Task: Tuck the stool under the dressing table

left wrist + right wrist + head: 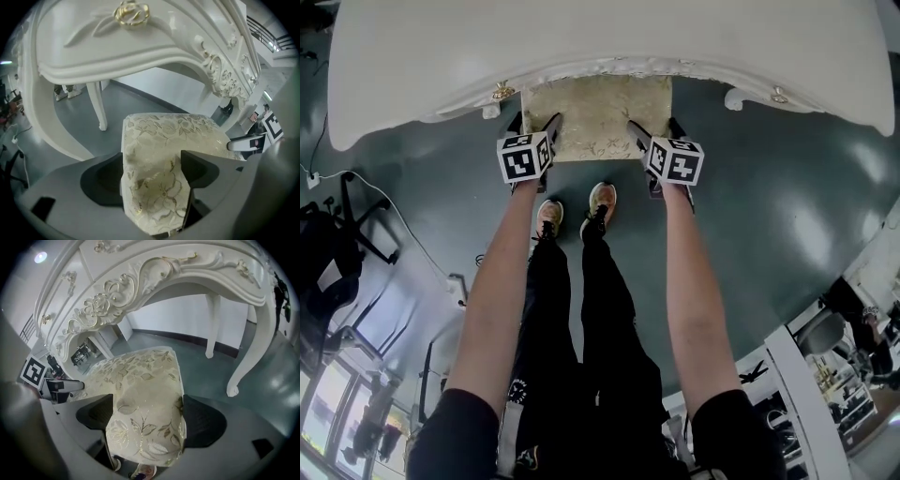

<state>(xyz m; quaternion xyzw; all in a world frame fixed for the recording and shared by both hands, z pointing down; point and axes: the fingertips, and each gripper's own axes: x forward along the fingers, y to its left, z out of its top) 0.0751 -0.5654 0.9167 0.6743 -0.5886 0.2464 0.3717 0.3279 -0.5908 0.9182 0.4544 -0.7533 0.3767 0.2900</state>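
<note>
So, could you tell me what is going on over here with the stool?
A person stands facing a white dressing table with a gripper in each hand. The left gripper and the right gripper each clamp a near corner of the stool by its floral cushioned seat. The seat's far end lies beneath the table's front edge; the rest sticks out towards the person.

A glossy grey-green floor (787,206) fills the head view. A black office chair (328,253) stands at 9 o'clock, a thin white cable (394,206) beside it. Bright windows (323,403) sit at 8 o'clock, white shelving (811,394) at 4 o'clock. The right gripper view shows a white wall (187,310) with dark skirting (187,337) and a ceiling light (40,257) at 10 o'clock.
</note>
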